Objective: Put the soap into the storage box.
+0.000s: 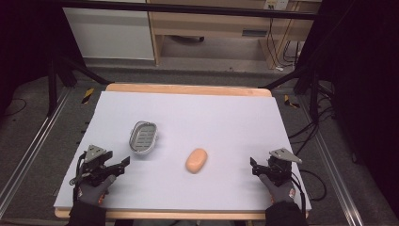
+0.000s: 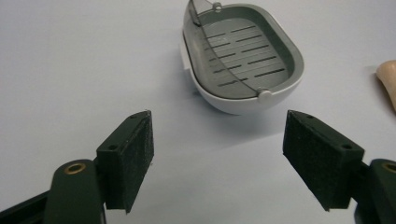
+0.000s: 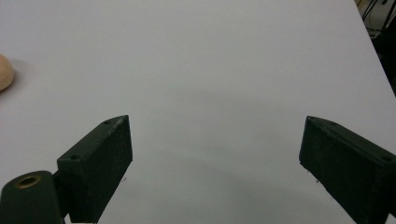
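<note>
A white soap dish (image 1: 142, 137) with a grey slotted insert and a clear hinged lid sits left of the table's middle; it lies just ahead of the jaws as the soap dish (image 2: 243, 60) in the left gripper view. An orange oval soap bar (image 1: 196, 160) lies in the middle of the white surface, with its edge (image 2: 387, 81) at the right and its end (image 3: 4, 72) at the far left in the gripper views. My left gripper (image 1: 123, 165) rests near the front left, open and empty. My right gripper (image 1: 254, 166) rests near the front right, jaws wide apart, nothing between them.
The white board (image 1: 188, 113) lies on a wooden table whose far edge (image 1: 188, 88) shows. Black frame legs and cables stand on the floor at both sides, and wooden furniture stands behind the table.
</note>
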`<action>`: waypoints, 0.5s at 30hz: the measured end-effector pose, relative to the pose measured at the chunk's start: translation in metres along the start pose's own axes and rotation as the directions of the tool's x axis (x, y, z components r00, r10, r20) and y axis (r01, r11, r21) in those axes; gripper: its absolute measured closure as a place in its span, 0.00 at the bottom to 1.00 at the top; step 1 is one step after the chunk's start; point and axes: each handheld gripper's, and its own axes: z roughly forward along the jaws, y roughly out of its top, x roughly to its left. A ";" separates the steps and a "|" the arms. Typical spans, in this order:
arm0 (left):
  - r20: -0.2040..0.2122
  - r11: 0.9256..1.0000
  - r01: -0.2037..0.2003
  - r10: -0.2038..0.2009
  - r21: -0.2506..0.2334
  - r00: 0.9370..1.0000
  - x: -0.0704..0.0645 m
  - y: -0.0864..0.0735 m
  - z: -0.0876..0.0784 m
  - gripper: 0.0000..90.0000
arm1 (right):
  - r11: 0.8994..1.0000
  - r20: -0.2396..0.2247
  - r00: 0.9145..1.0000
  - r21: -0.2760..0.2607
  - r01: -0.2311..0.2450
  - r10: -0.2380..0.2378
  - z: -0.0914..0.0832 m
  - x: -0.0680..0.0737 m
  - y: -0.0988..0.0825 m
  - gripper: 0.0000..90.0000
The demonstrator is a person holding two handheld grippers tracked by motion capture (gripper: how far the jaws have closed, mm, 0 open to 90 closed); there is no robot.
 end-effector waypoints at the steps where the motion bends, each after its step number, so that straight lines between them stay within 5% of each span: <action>1: 0.002 1.000 -0.005 0.005 -0.002 1.000 -0.002 0.000 0.000 0.27 | 1.000 -0.006 1.000 0.001 0.009 -0.009 0.000 0.000 0.000 0.11; 15: 0.041 0.999 -0.047 0.047 -0.003 0.998 -0.031 0.004 0.006 0.27 | 1.000 -0.021 1.000 -0.018 -0.019 0.018 -0.006 -0.002 -0.003 0.10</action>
